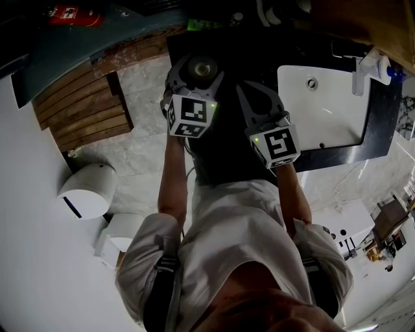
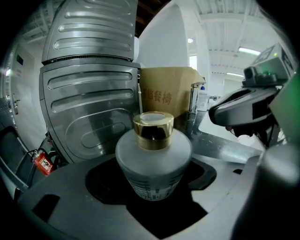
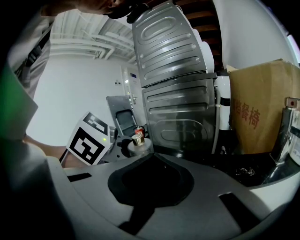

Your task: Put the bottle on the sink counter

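Bottle (image 2: pixel 153 159) sits clamped in left claw (image 1: pixel 196 70); right claw (image 1: pixel 261 102) gapes empty (black sink counter (image 1: pixel 337 156) ahead).

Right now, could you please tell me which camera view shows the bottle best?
The left gripper view: the bottle fills its centre, frosted body and gold cap clear, clamped in the left gripper. The head view shows only its top, dimly. The right gripper view shows it small beside the marker cube.

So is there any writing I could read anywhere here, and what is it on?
"餐椅": red print on the cardboard box; the character before it is unclear.
Label on the bottle: too small to read.
Label on the red extinguisher: blurred.
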A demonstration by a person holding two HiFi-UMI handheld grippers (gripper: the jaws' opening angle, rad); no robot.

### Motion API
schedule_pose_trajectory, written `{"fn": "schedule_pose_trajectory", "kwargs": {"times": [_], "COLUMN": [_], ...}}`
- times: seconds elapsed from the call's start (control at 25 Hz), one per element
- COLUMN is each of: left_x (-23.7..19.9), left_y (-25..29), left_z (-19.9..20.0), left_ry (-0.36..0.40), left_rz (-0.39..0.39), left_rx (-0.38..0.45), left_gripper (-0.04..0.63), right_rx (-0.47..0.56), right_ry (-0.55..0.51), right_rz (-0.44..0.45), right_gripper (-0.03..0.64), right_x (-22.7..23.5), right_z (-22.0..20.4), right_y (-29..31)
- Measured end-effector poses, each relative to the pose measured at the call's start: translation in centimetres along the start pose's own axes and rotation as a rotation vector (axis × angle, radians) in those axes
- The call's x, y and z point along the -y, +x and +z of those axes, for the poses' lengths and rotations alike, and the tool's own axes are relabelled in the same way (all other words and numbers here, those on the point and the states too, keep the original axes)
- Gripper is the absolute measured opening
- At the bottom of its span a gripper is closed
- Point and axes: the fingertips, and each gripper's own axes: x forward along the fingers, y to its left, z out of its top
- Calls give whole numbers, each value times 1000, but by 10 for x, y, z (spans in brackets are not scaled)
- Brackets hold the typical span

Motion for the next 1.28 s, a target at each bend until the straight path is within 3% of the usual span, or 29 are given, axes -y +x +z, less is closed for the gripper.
{"fn": "schedule_pose_trajectory", "kwargs": {"times": [0.72, 1.28], "left_x": [3, 0], "left_y": [2, -7], "left_z": [-1, -12], "left_ry": [-2, -50], "left_rz": [8, 58], "left_rx": [-8, -18], "left_gripper": [331, 331], "right_rx": [16, 19], "right_ry": [-13, -33], "right_rz": [11, 21], "right_gripper": [-2, -2], "right_x": [-9, -23], "right_z": [5, 6], "right_y": [-14, -30]}}
